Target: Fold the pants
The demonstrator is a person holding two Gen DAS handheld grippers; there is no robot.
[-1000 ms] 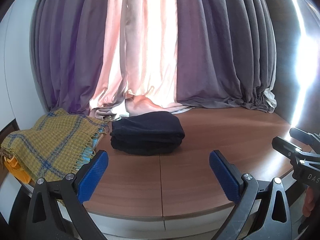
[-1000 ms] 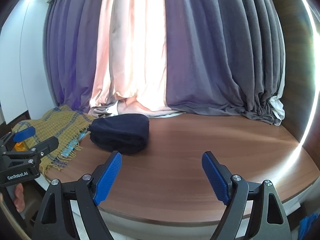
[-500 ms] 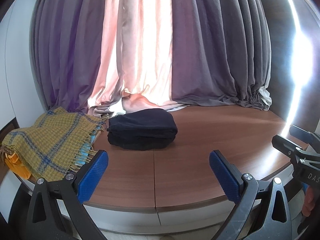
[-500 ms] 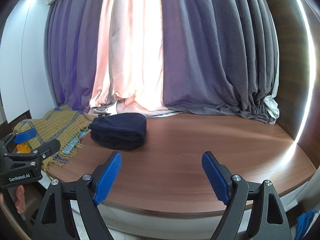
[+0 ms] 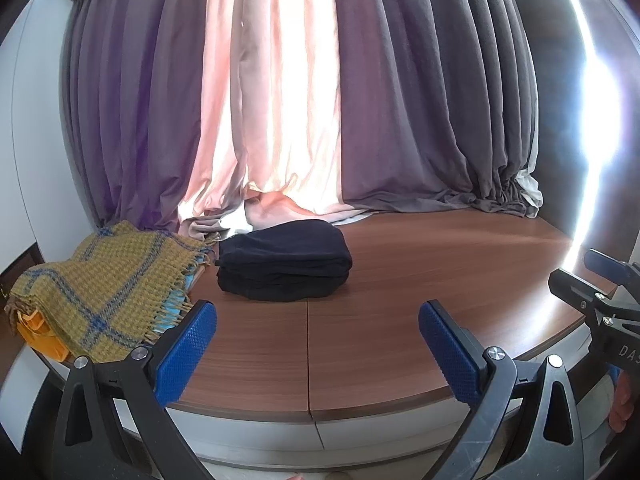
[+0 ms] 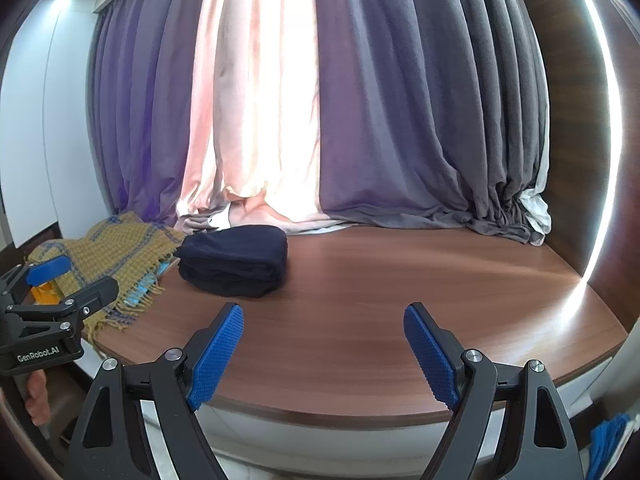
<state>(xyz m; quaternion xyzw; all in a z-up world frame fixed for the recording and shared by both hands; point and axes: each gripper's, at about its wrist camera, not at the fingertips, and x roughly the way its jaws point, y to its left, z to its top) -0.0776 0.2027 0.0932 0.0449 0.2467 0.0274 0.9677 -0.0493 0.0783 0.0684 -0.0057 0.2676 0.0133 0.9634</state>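
The pants (image 5: 284, 259) lie folded in a compact dark navy stack on the wooden platform (image 5: 400, 280), toward its back left, just in front of the curtains (image 5: 280, 100). A mustard plaid blanket (image 5: 104, 280) sits just beside them on the left, fringe near the stack. My left gripper (image 5: 318, 344) hangs at the platform's front edge, jaws wide apart, holding nothing. My right gripper (image 6: 323, 350) likewise: jaws apart, well short of the pants.
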